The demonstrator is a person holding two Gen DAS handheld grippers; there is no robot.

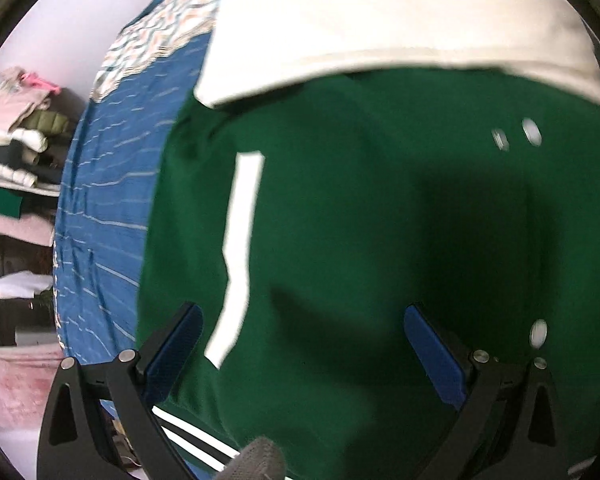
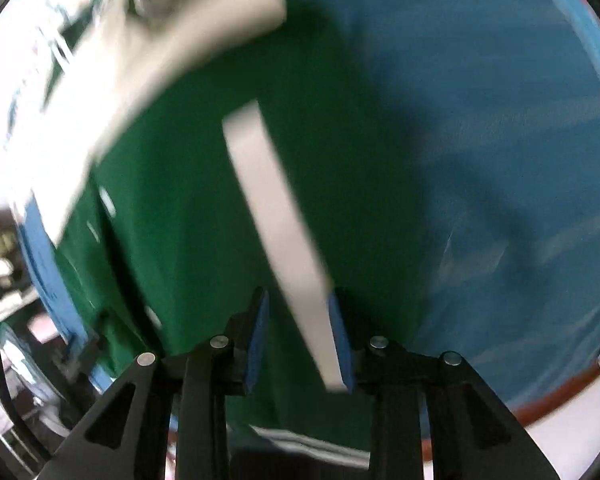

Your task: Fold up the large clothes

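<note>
A large green jacket [image 1: 360,220] with white pocket stripes [image 1: 240,248] and silver snaps [image 1: 532,132] lies flat on a blue bedspread [image 1: 108,208]. A cream sleeve [image 1: 380,28] is folded across its far part. My left gripper [image 1: 304,320] hovers open over the green front, holding nothing. In the right wrist view the jacket [image 2: 188,208] is blurred, with its white stripe [image 2: 276,220] running down between the fingers. My right gripper [image 2: 300,312] is open, jaws part way apart, just above the jacket near its edge.
The blue bedspread [image 2: 500,160] spreads to the right of the jacket. A patterned cover [image 1: 160,28] lies at the bed's far end. Stacked folded clothes [image 1: 20,128] sit on shelves to the left. A pink rug [image 1: 12,384] lies on the floor.
</note>
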